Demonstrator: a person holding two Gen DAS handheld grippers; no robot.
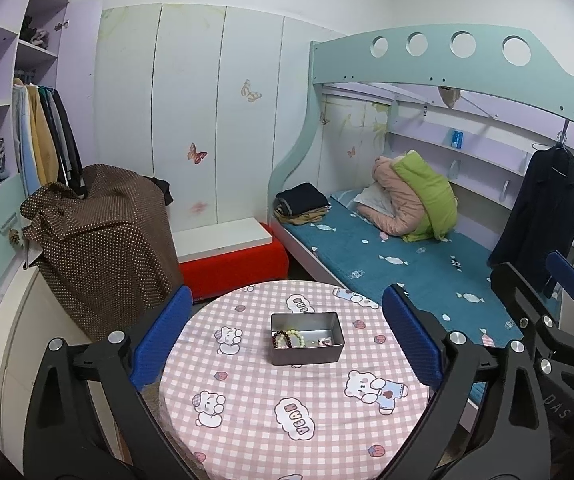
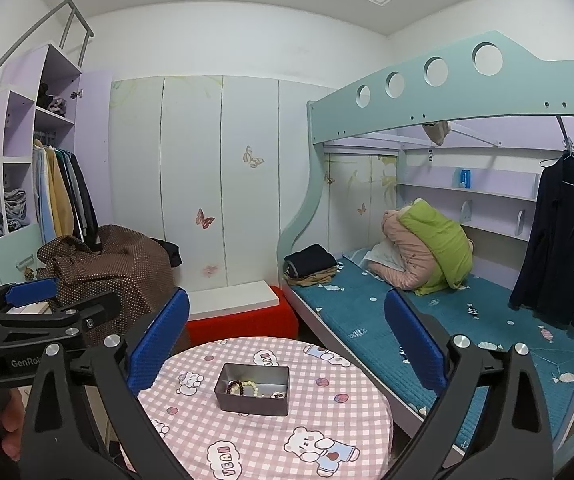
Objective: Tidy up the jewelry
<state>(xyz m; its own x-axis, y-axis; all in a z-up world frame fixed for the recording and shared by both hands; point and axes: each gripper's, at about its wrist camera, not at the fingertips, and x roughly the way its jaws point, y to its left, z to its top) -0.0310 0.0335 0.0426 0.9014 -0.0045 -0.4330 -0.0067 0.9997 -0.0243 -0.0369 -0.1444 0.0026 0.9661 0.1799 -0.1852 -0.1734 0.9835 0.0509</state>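
A grey metal box point(image 1: 307, 355) stands in the middle of a round table point(image 1: 271, 412) with a pink checked bear cloth. In the box lie a dark red bead bracelet point(image 1: 278, 340), a pale bead bracelet point(image 1: 297, 336) and some small pieces. My left gripper point(image 1: 287, 294) is open above the table's near side, the box seen between its blue fingers with nothing held. My right gripper point(image 2: 287, 296) is open too and empty, with the box point(image 2: 253, 405) and its bracelets point(image 2: 243, 387) below and ahead. Each gripper shows at the edge of the other's view.
A bunk bed point(image 1: 367, 248) with folded clothes and a quilt runs along the right of the table. A dark coat point(image 1: 543, 216) hangs from its frame. Behind the table are a red stool point(image 1: 231, 268) and a brown dotted bundle point(image 1: 103, 248). A hand point(image 2: 11, 420) shows at lower left.
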